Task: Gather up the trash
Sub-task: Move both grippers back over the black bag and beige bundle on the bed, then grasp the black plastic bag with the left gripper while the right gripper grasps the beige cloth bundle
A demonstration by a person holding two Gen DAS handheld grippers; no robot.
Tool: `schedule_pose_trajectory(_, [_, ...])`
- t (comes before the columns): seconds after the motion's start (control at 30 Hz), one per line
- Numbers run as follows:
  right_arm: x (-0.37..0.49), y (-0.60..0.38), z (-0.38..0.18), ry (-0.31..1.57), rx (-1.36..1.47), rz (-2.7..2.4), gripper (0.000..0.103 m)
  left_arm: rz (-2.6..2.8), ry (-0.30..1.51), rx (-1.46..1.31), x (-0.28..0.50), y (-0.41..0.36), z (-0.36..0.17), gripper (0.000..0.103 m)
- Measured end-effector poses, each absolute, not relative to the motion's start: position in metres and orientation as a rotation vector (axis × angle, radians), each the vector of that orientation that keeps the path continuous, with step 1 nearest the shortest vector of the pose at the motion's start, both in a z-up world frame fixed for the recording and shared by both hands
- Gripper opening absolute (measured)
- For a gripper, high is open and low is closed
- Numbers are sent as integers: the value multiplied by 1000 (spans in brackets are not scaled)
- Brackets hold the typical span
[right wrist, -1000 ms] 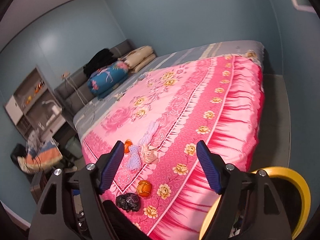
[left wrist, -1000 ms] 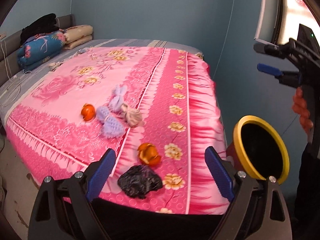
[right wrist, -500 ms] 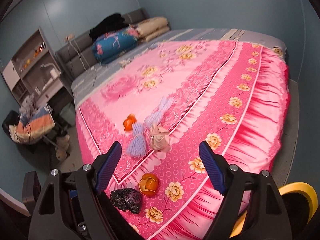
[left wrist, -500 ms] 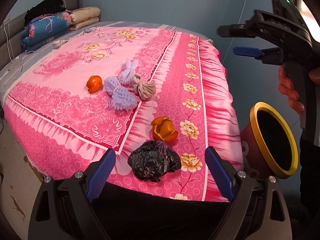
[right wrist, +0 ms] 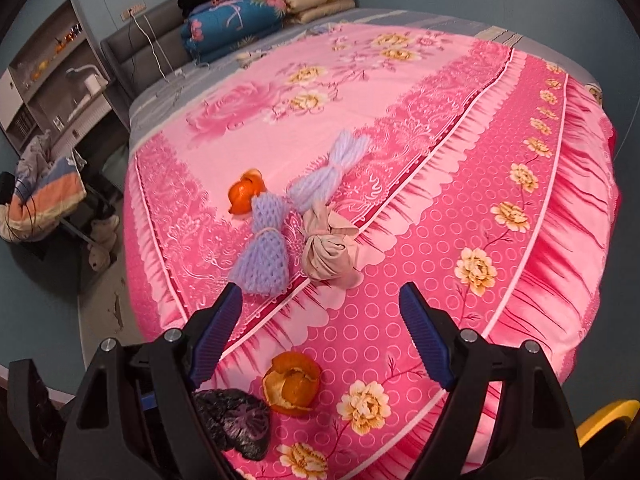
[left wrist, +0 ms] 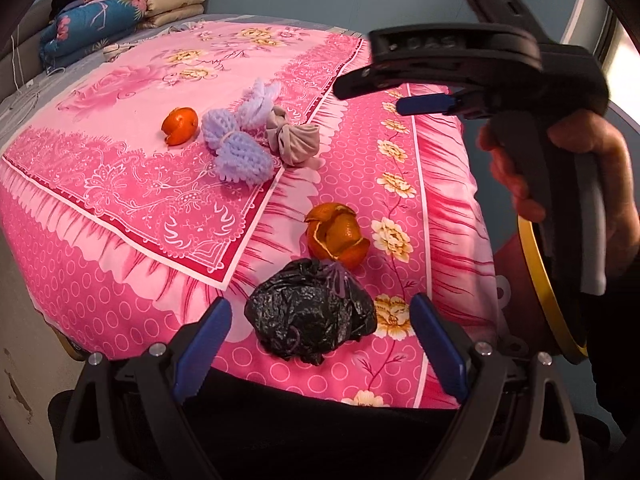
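Trash lies on a pink flowered bedspread (left wrist: 120,168). A crumpled black plastic bag (left wrist: 310,316) sits between the tips of my open left gripper (left wrist: 320,344), near the bed's front edge. An orange peel (left wrist: 338,236) lies just beyond it. Farther back are a second orange peel (left wrist: 180,125), two purple foam fruit nets (left wrist: 240,156) and a beige knotted bag (left wrist: 294,140). My right gripper (right wrist: 320,332) is open and empty, above the bed; the beige bag (right wrist: 328,252) and a purple net (right wrist: 264,252) lie just ahead of it. A yellow-rimmed bin (left wrist: 548,292) stands right of the bed.
Folded quilts and pillows (right wrist: 256,16) are stacked at the head of the bed. A shelf unit (right wrist: 48,76) and a pile of clothes (right wrist: 40,192) stand on the left. The right gripper's body and the hand (left wrist: 580,184) cross the left wrist view's upper right.
Both grippers have moved forward and down toward the bed. The black bag now lies between the left fingertips. The right gripper has swung in over the bed, above the near orange peel.
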State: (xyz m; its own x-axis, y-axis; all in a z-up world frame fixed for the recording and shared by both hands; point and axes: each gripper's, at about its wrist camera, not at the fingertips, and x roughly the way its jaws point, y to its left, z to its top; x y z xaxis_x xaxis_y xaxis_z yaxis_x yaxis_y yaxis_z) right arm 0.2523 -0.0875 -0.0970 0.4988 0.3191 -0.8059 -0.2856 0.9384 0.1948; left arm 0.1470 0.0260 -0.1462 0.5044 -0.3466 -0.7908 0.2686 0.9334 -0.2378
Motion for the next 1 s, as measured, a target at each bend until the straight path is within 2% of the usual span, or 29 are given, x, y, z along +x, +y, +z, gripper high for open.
schedule_pose_trajectory(0.33, [310,-60,-153,1075,-10,298,76,-395,991,-105,159,27,-159,87])
schedule_pose_trajectory(0.53, [331,-46,-175,1104,-29,266,70,-407,998,-96,166,22,-166,83])
schedule_pose_trajectory(0.73, [342,-46,-187,1125,0,246,61,-419,988,-55,166,14,-170,67])
schedule_pose_trajectory(0.8, [342,-46,-189,1126,2,246,54,-428,987,-44,164,11,-171,55])
schedule_pose_trajectory(1.0, [339,-43,-186,1117,8,233,36,-425,974,-21,161,9,-171,41])
